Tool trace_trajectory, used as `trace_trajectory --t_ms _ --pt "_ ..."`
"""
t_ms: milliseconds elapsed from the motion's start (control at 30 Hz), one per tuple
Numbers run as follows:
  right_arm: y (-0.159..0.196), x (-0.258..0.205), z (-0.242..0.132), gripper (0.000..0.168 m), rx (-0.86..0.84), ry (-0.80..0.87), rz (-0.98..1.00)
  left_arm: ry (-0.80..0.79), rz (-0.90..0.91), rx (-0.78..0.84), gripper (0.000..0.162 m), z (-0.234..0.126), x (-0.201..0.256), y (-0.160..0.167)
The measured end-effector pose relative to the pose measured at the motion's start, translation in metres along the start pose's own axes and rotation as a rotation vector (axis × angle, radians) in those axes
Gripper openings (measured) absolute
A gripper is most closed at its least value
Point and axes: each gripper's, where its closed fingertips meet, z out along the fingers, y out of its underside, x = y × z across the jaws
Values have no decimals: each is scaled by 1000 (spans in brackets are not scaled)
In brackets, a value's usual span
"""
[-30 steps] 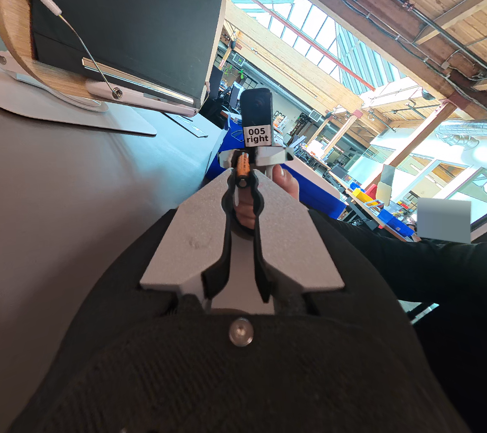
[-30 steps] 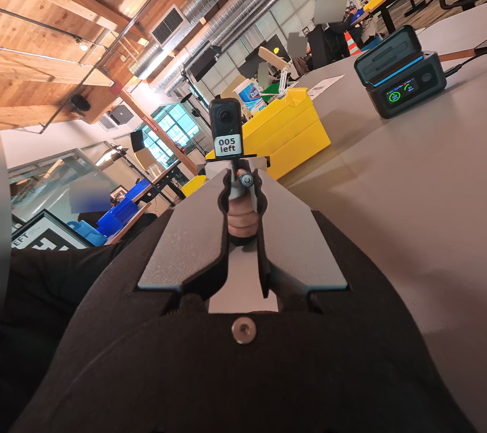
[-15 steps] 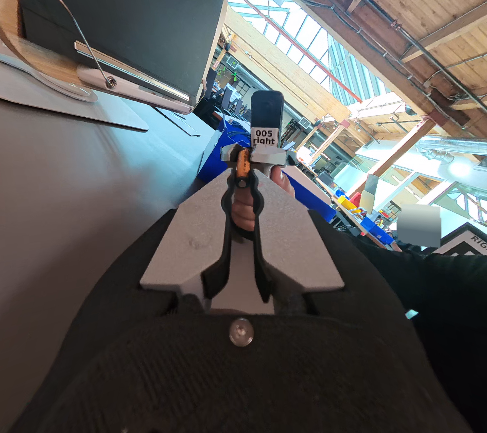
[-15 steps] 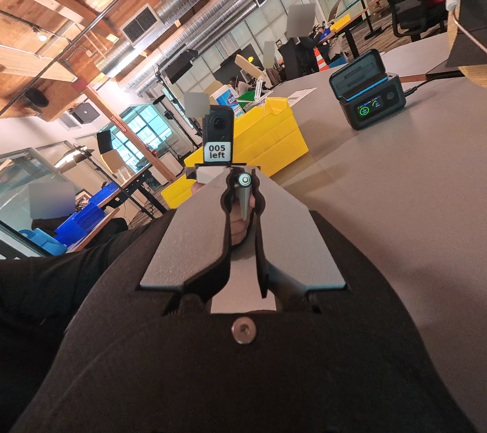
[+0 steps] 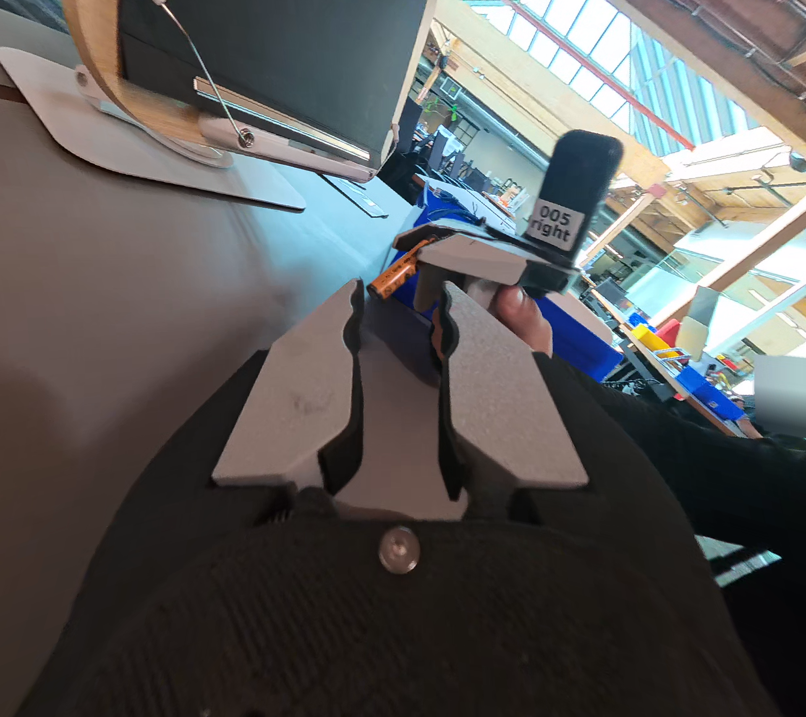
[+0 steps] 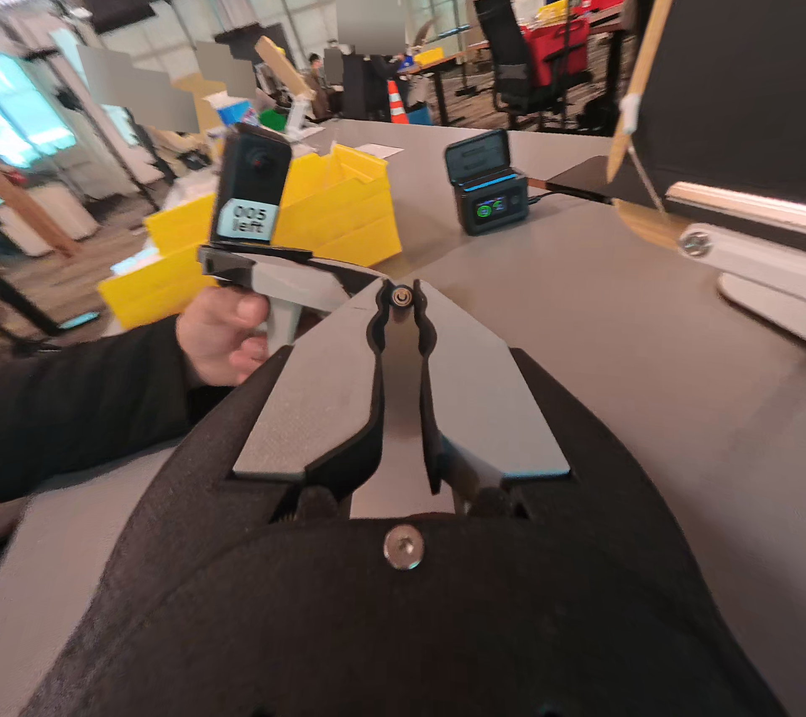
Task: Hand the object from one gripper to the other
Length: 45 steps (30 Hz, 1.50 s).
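The object is a small orange battery (image 5: 394, 274). In the left wrist view it sticks out from the fingertips of my right gripper (image 5: 418, 257), just beyond my left gripper's left fingertip. My left gripper (image 5: 400, 297) is open and empty, with a wide gap between its fingers. In the right wrist view my right gripper (image 6: 401, 295) is shut on the battery (image 6: 401, 297), seen end-on as a small metal disc between the tips. My left gripper (image 6: 346, 281) shows to the left, held by a hand (image 6: 220, 336), its tips partly hidden behind my right finger.
Both grippers hover over a grey table (image 6: 589, 325). A black panel in a wooden frame on a white stand (image 5: 261, 20) stands close by. Yellow bins (image 6: 331, 212) and a small dark case with a lit screen (image 6: 490, 190) sit farther back. Left and right tips are no more than a few centimetres apart.
My left gripper has opened and let go of the battery. The two grippers have swung apart from facing head-on, and the battery stays in my right gripper.
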Motion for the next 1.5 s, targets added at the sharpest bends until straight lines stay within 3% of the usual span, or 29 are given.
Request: trace_trajectory --t_ms 200,367,700,833,1033,1067,1133,1200,1267,1367,1500 --pt "5 28 -5 7 -78 300 -234 -93 30 9 37 -2 -12 -4" --pt "8 46 -11 7 -148 449 -319 -177 147 2 38 -1 -14 -4" --pt "-4 30 -16 7 -72 262 -19 -346 447 -124 38 1 -18 8" --pt "3 13 -11 7 -126 142 48 -465 620 -181 37 0 -25 11" --pt "11 -6 -4 7 -175 67 56 -484 762 -240 38 5 -21 20" --pt "14 -7 -2 7 -193 70 48 -478 785 -232 34 6 -19 20" --pt "19 -8 0 7 -218 81 24 -451 827 -240 9 8 -13 24" --pt "20 -9 1 7 -218 84 19 -447 849 -260 8 10 -12 27" --pt "21 -8 1 8 -225 81 23 -439 822 -282 8 10 -14 30" --pt "14 -4 -2 18 -184 80 17 -356 618 -259 8 9 -11 28" --pt "-6 -7 -11 24 -88 17 14 -74 169 -208 8 5 13 26"
